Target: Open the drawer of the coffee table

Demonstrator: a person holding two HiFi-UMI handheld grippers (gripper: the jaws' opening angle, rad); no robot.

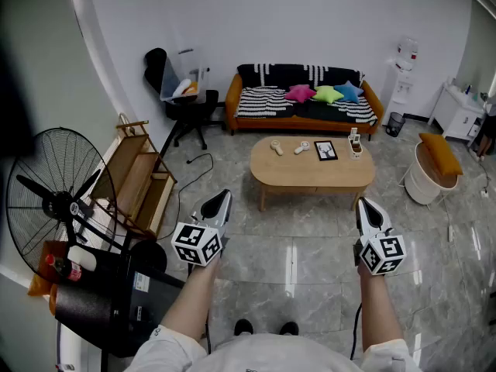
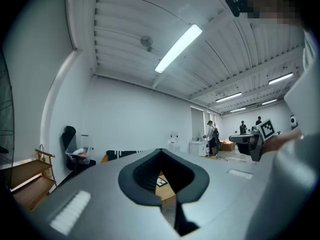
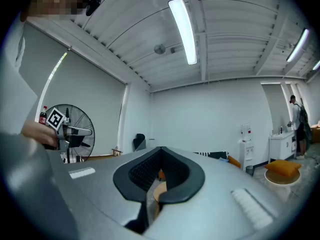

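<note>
The oval wooden coffee table [image 1: 306, 172] stands in the middle of the room, in front of the sofa. Nothing is pulled out along its near side [image 1: 314, 189]; a drawer front is hard to make out there. My left gripper [image 1: 222, 199] and right gripper [image 1: 366, 205] are held level over the floor, well short of the table, pointing toward it. Both are shut with nothing between the jaws. In the left gripper view a piece of the table [image 2: 164, 189] shows through the notch of the left gripper [image 2: 161, 154]. The right gripper [image 3: 160, 151] frames the table [image 3: 159, 189] the same way.
Small items and a framed picture [image 1: 326, 151] lie on the tabletop. An orange sofa [image 1: 304, 99] with cushions stands behind it. A standing fan [image 1: 54, 200], a wooden rack [image 1: 139, 178] and an office chair [image 1: 186, 103] are at the left. A white basket [image 1: 430, 173] is at the right.
</note>
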